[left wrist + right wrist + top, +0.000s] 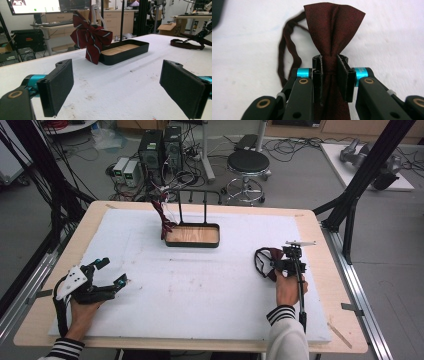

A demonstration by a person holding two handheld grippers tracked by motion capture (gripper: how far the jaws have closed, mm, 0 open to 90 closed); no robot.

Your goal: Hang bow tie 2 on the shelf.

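A plain dark red bow tie [267, 256] lies at the right of the white mat. My right gripper [286, 264] is shut on its middle knot. In the right gripper view the jaws pinch the knot, one wing of the bow tie [334, 25] fans out beyond my right gripper [331, 68], and its strap [287, 50] loops off to the left. My left gripper [112, 271] rests at the mat's left side, open and holding nothing. In its own view my left gripper [120, 87] faces a striped red bow tie [91, 40] that hangs at the end of a black tray [140, 46].
The black tray [218, 236] has a wooden floor and stands at the back middle of the mat, with two upright rods behind it and the striped bow tie [165, 217] at its left end. A white mat [200, 285] covers the table. Stool and computers stand beyond.
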